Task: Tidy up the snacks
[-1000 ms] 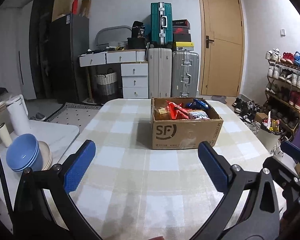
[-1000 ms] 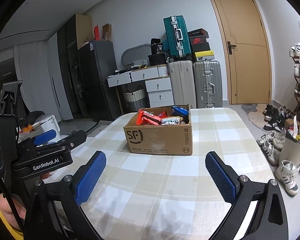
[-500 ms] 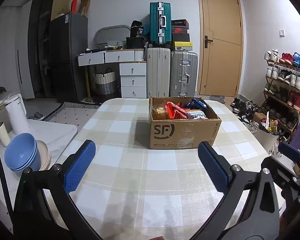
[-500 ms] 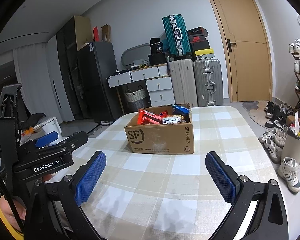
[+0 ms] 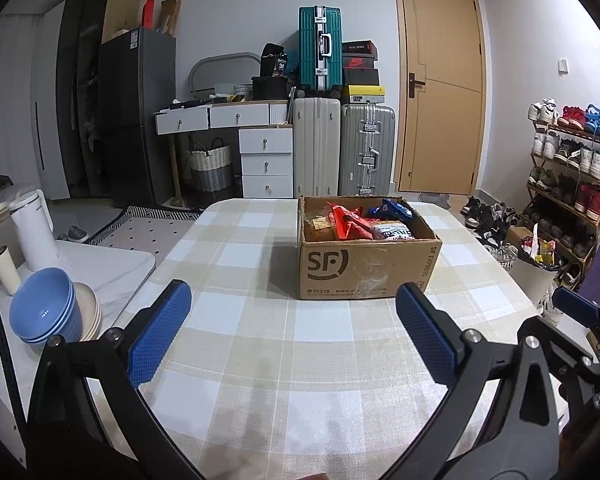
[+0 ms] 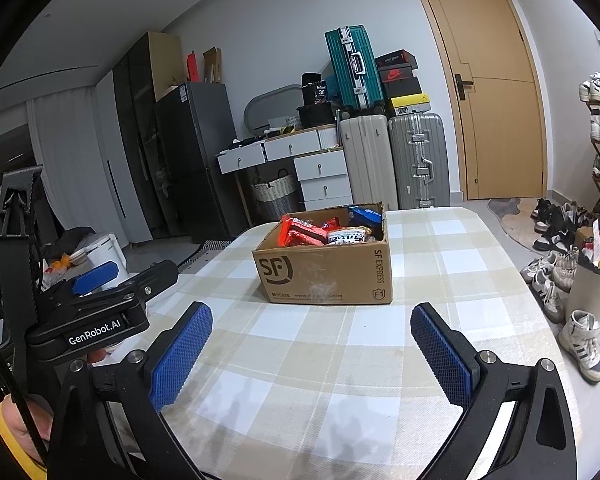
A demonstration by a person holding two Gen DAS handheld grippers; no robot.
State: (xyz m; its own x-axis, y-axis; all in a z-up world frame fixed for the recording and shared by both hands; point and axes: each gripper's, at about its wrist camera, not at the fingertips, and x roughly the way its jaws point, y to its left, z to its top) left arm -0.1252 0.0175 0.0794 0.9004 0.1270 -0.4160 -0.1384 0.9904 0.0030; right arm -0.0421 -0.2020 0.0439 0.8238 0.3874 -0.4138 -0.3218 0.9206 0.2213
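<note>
Snack packets (image 5: 352,222) lie half-hidden behind the cardboard box (image 5: 364,268) wall at twelve o'clock, labels too small to read.

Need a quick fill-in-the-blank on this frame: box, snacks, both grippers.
1. The snacks lie inside a cardboard ____ printed SF.
2. The box stands on a table with a ____ cloth.
3. Both the left gripper and the right gripper are ____ and hold nothing.
4. The stacked bowls beside the table are topped by a ____ one.

Missing words: box; checked; open; blue
</note>
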